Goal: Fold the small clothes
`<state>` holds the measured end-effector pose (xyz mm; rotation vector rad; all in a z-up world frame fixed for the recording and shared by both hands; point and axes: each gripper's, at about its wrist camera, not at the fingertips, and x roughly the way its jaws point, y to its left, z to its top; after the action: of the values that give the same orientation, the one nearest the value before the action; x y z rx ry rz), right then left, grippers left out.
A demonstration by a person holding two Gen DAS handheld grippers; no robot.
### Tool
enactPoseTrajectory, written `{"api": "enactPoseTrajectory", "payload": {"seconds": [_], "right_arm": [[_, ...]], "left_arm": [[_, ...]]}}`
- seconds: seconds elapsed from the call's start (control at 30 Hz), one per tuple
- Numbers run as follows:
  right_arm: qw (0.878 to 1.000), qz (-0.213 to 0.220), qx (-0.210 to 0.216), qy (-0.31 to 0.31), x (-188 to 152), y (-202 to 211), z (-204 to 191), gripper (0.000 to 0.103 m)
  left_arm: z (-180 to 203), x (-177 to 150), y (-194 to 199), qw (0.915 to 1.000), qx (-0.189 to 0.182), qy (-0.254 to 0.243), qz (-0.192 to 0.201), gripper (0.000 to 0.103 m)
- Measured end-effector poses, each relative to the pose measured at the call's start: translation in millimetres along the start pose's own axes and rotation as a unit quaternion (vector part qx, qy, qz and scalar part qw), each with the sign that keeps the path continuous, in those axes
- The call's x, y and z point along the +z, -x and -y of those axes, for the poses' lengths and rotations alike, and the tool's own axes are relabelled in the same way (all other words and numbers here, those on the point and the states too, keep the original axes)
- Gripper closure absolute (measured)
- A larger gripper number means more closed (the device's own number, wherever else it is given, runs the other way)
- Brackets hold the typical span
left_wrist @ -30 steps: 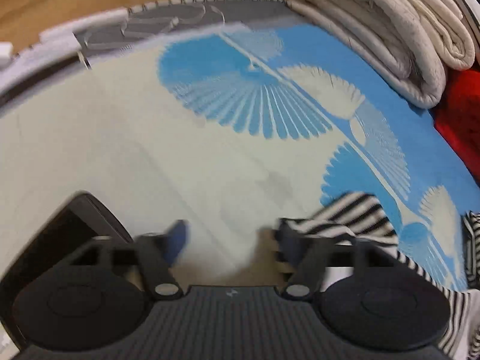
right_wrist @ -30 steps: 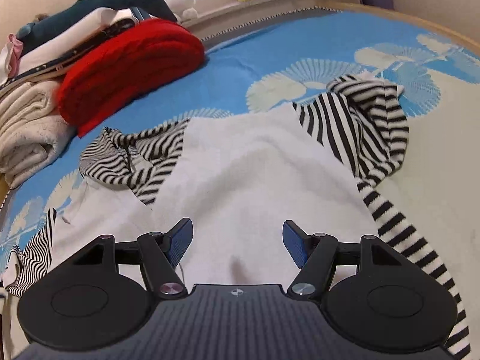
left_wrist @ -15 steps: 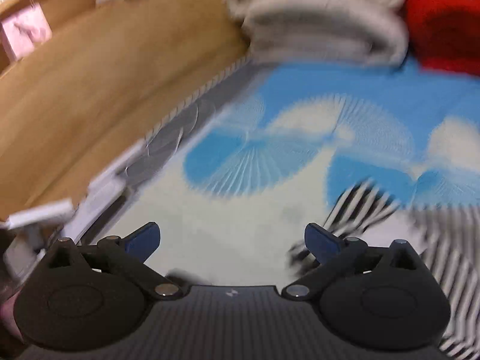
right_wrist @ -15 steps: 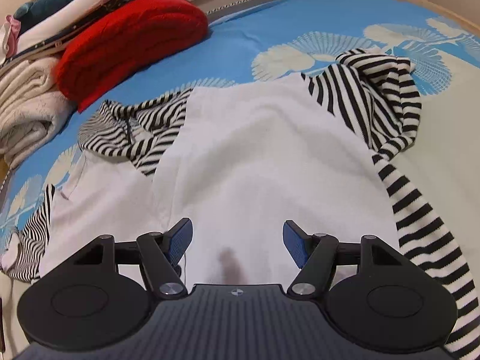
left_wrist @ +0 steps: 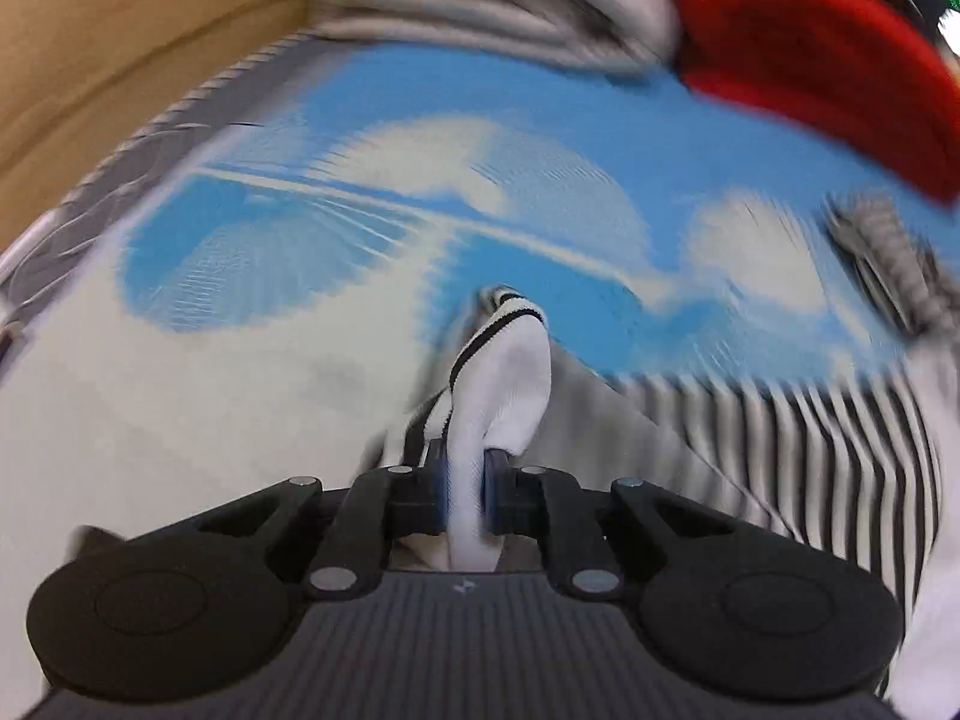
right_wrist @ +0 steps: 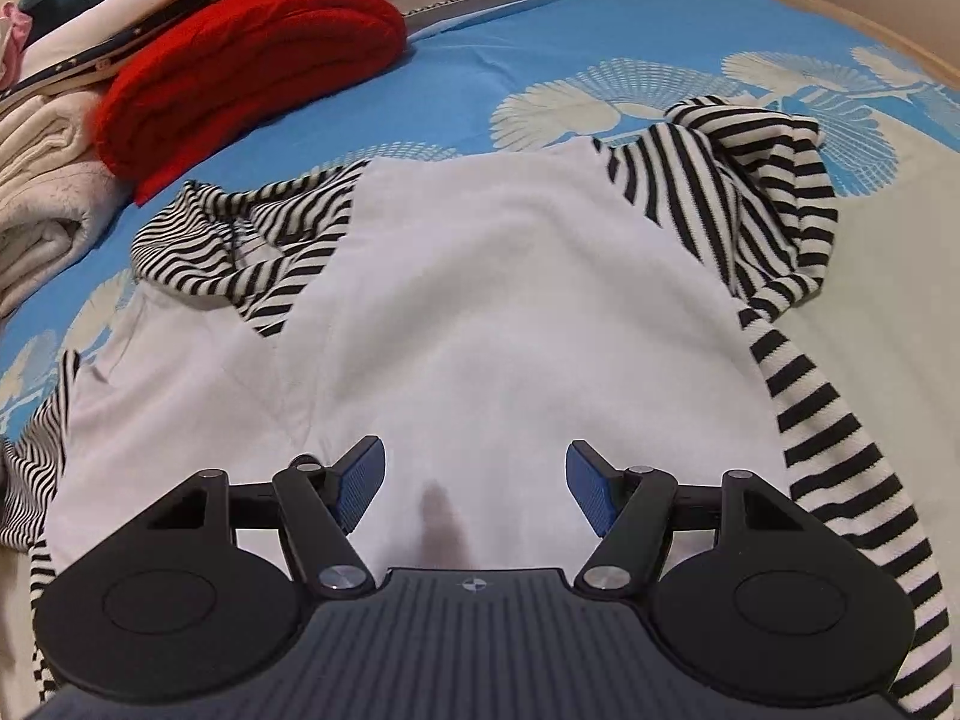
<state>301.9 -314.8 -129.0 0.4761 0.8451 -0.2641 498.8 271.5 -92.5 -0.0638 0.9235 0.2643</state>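
Your left gripper point(left_wrist: 463, 495) is closing its jaws on a bunched fold of the white and striped garment point(left_wrist: 504, 384), and the blue pads already press the cloth from both sides; the pinched fold stands up past the fingertips, its black-edged hem at the top. Your right gripper point(right_wrist: 476, 480) holds its jaws wide apart with nothing between them, hovering just above the garment's white panel point(right_wrist: 510, 312). That garment lies spread on the blue bedspread point(right_wrist: 540, 60), white body in the middle, one striped sleeve point(right_wrist: 750, 204) crumpled to the right and another striped part point(right_wrist: 240, 240) bunched to the left. Farther back on the left sit a folded red knit point(right_wrist: 252, 54) and, beside it, a stack of cream blankets point(right_wrist: 42, 180). The left wrist view is blurred.
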Motion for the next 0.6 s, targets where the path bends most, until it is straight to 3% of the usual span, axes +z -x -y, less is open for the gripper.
{"api": "enactPoseTrajectory", "payload": {"seconds": [0.1,0.17,0.23,0.3,0.33,0.37,0.4,0.47,0.6], "right_arm": [[1.0,-0.002,0.002,-0.003,0,-1,0,0.034],[1.0,-0.003,0.012,-0.003,0,0,-2,0.034],[1.0,-0.005,0.022,0.004,-2,2,-6,0.034],[1.0,-0.004,0.023,0.015,-2,2,-7,0.034],[1.0,-0.004,0.022,0.017,-2,2,-7,0.034],[1.0,-0.004,0.02,0.016,-1,2,-6,0.034],[1.0,-0.004,0.019,0.011,0,1,-4,0.034],[1.0,-0.005,0.019,0.001,2,1,0,0.034],[1.0,0.001,0.022,-0.022,7,2,8,0.034]], "left_arm": [[-71,23,-7,0.9944,0.081,0.067,0.013,0.09],[-115,29,-19,0.9854,0.101,0.137,-0.004,0.089],[-128,27,-19,0.9767,0.156,0.146,0.025,0.09],[-128,26,-23,0.9761,0.174,0.126,0.031,0.071],[-126,25,-26,0.9752,0.182,0.124,0.02,0.038],[-122,24,-26,0.9734,0.193,0.122,0.019,0.019],[-115,19,-20,0.9728,0.199,0.116,0.03,0.016],[-103,13,-14,0.9782,0.177,0.101,0.037,0.016],[-57,4,8,0.9929,0.075,0.087,0.032,0.016]]}}
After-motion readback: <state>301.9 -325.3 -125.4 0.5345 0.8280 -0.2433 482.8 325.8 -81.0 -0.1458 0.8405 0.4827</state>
